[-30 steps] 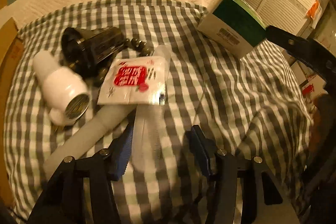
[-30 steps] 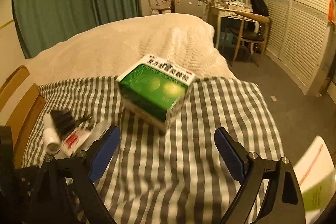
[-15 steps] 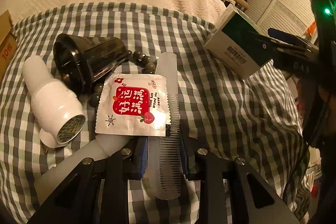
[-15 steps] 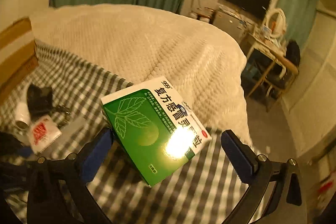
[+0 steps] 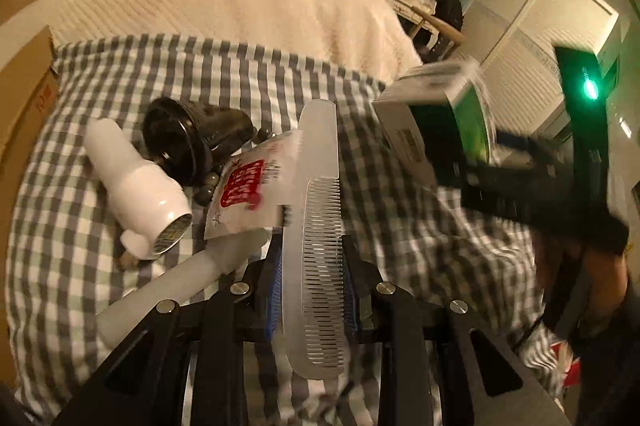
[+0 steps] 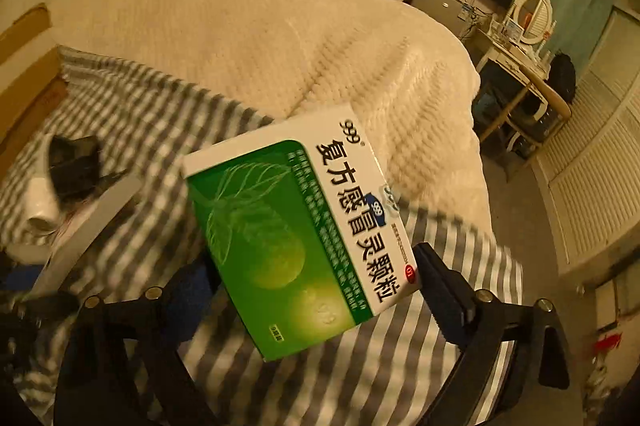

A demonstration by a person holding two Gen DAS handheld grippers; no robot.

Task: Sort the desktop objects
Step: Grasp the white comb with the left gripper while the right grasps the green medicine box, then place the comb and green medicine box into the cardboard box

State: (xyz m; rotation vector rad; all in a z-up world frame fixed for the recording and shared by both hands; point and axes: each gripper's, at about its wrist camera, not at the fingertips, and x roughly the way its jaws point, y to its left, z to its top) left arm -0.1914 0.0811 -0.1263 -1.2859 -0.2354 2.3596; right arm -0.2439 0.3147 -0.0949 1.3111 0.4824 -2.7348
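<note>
At the left, the left gripper [image 5: 312, 290] is closed on the clear comb [image 5: 318, 226], a light, stiff, slippery thing, held near its toothed middle above the checked cloth [image 5: 100, 234]. At the right, the right gripper [image 6: 316, 290] clamps the green medicine box [image 6: 304, 226] by its sides; cardboard may dent. Open cloth lies between them.
</note>
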